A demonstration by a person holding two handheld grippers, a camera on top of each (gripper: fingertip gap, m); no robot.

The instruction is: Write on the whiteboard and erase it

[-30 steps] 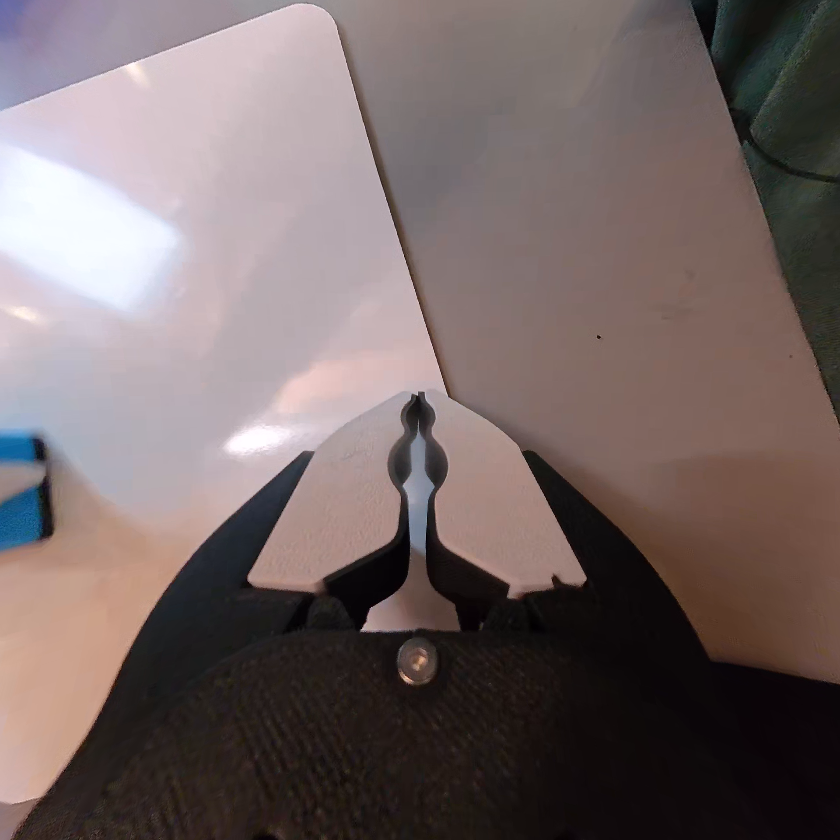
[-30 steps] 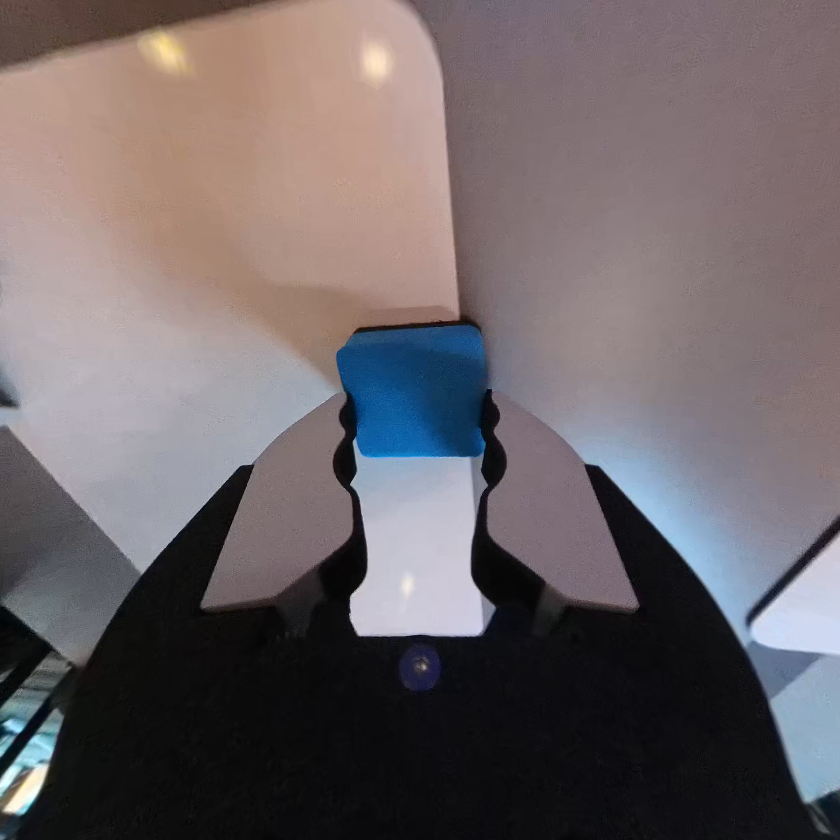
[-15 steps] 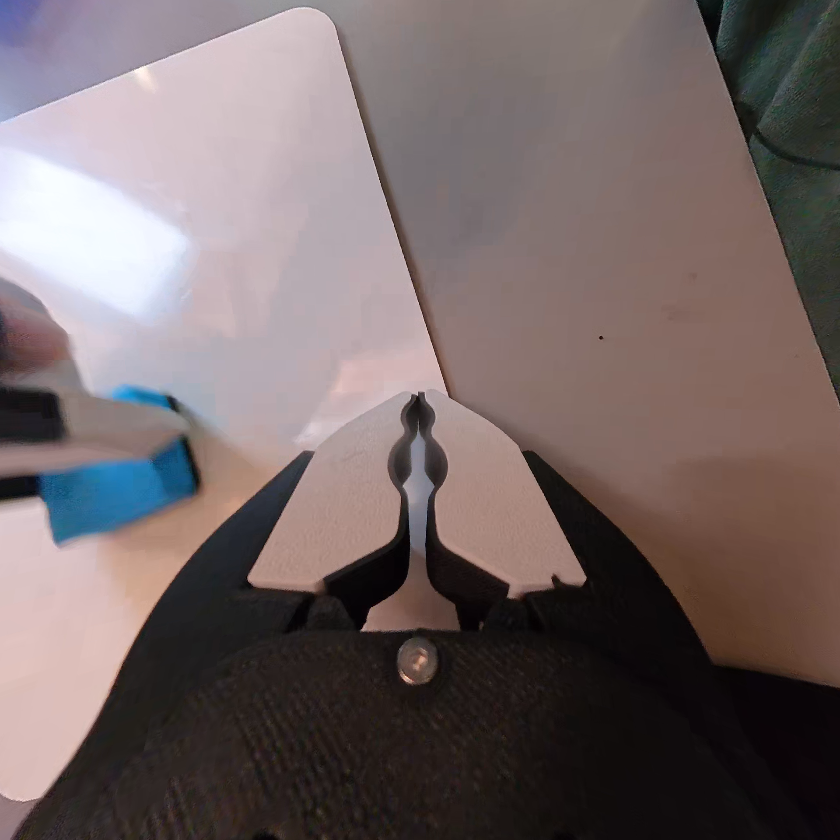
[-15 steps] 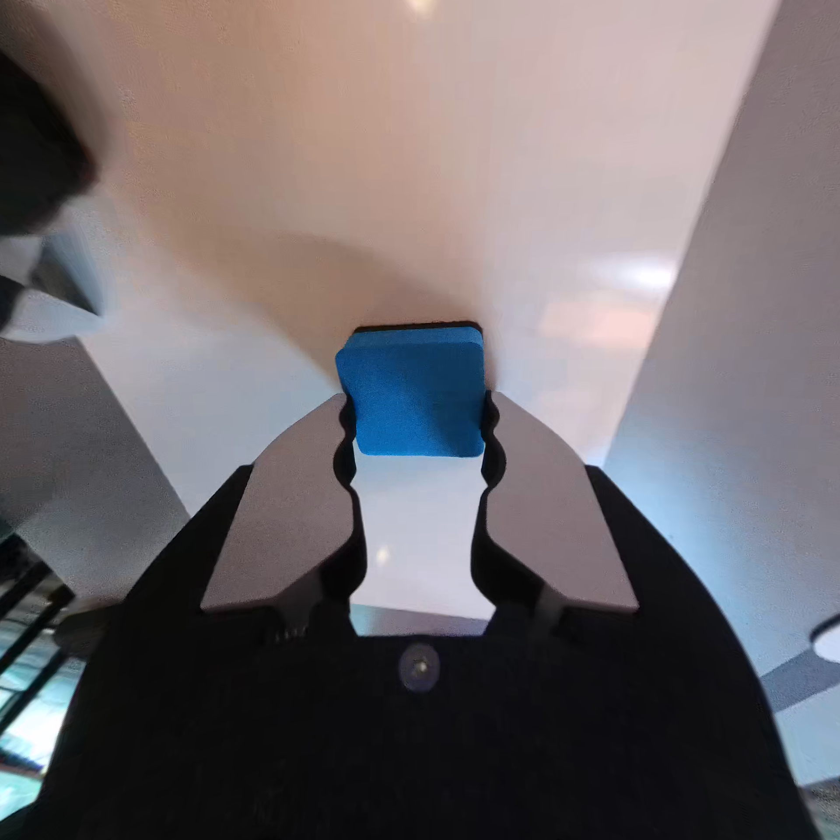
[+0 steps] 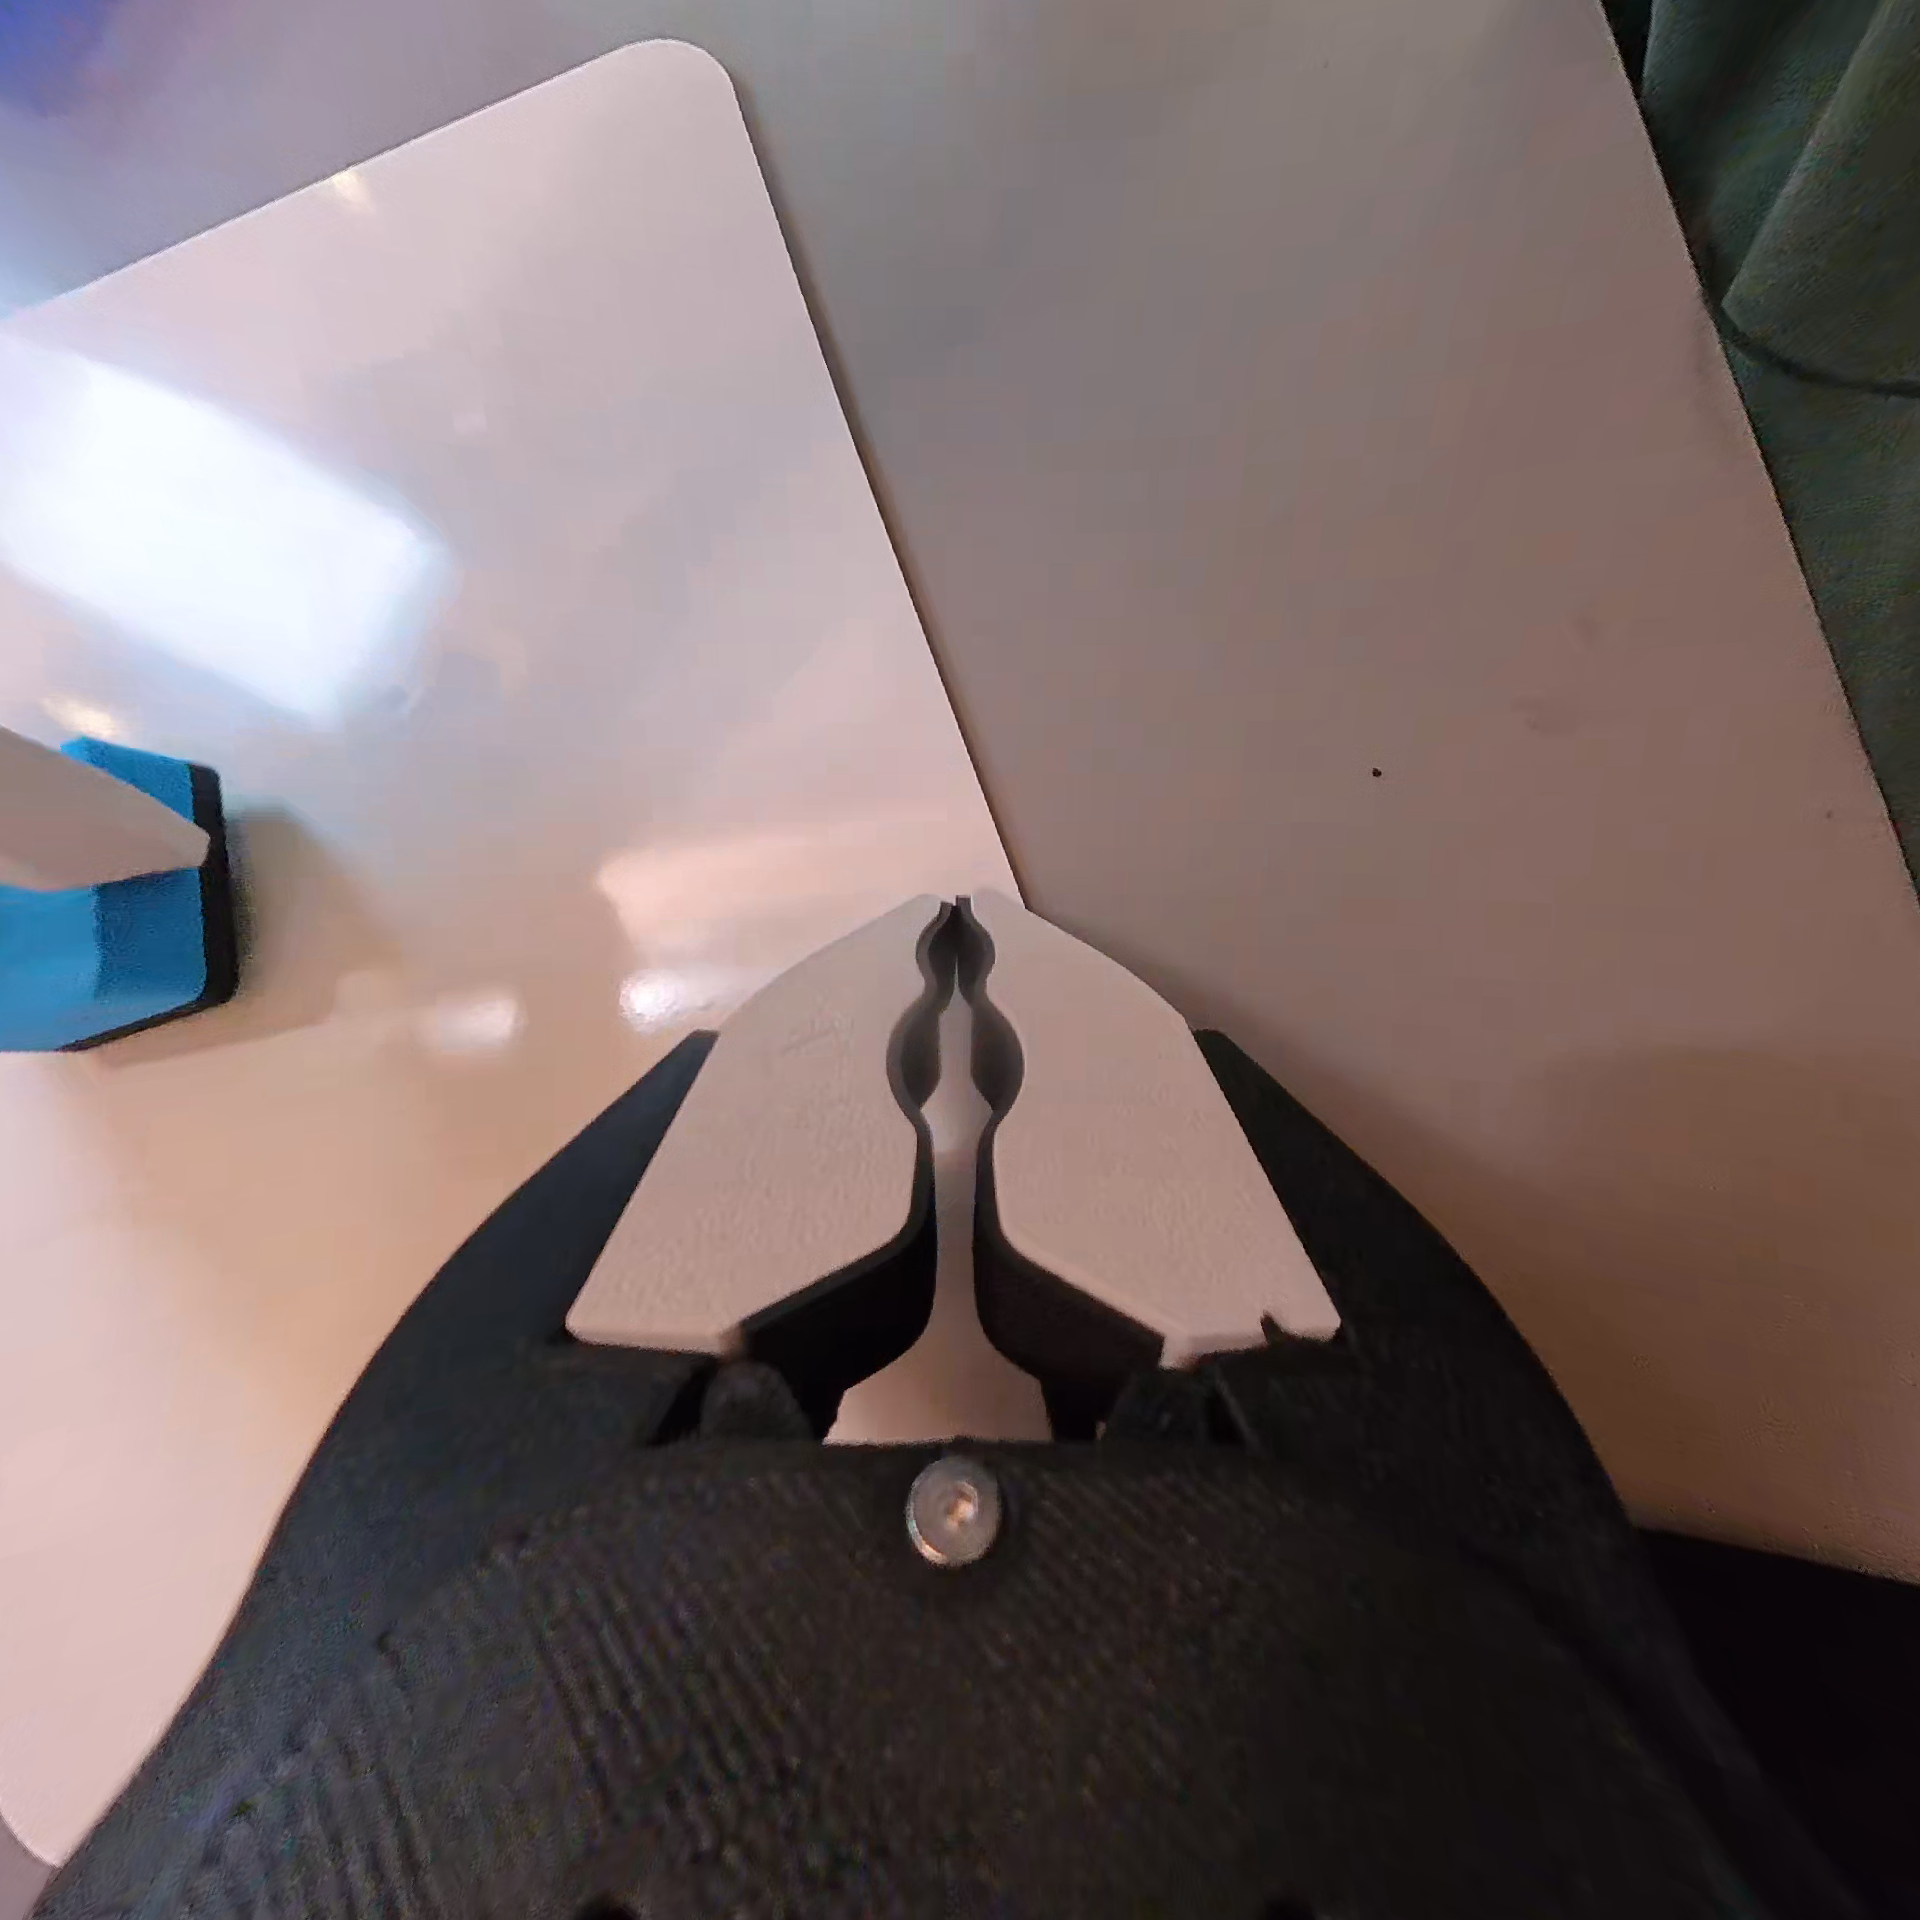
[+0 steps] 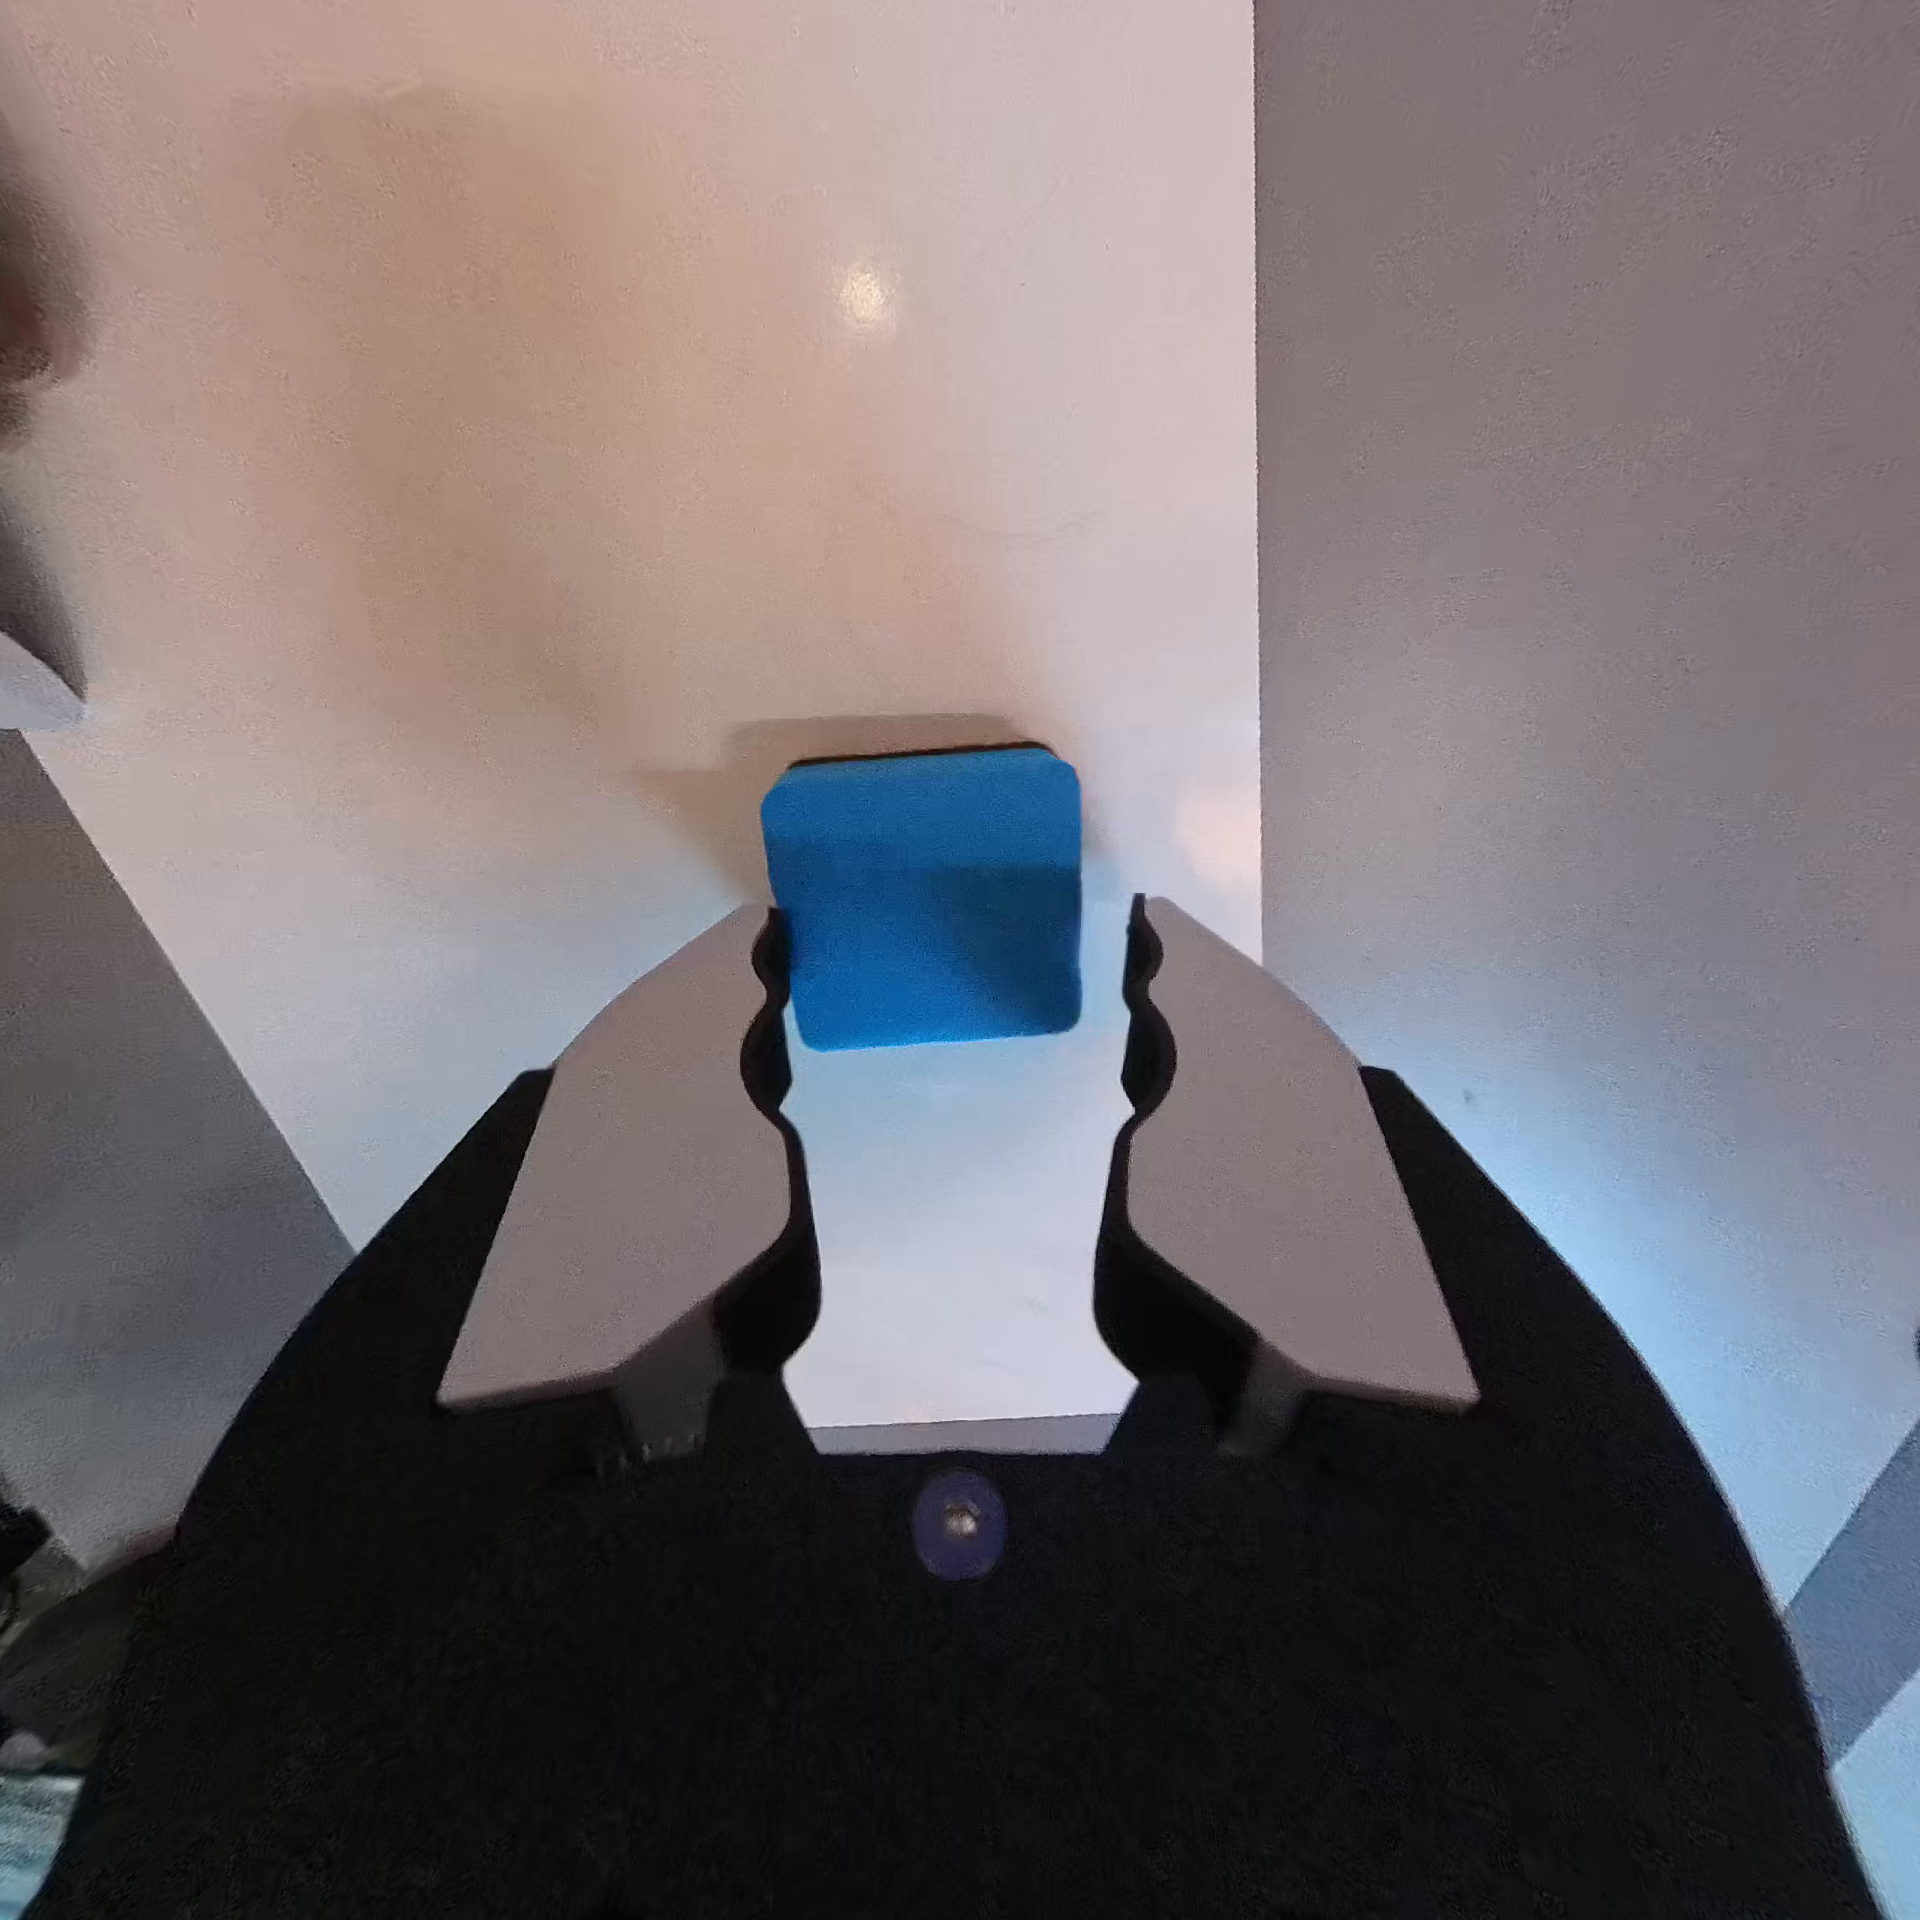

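Seemingly late stage | whiteboard [image 6: 644, 520] showed no marks | right gripper [image 6: 951, 914] jaws parted, releasing blue eraser [image 6: 925, 894] between tips | left gripper [image 5: 958, 914] jaws closed, empty.

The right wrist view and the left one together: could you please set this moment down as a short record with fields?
right gripper: open; left finger touches the eraser, right finger stands clear of it
eraser: blue foam block with a black underside, lying flat on the whiteboard
whiteboard: glossy white sheet with rounded corners, no writing visible
left gripper: shut and empty, its tips over the whiteboard's edge
table: pale grey surface under the whiteboard
cloth: dark green, beyond the table's far edge
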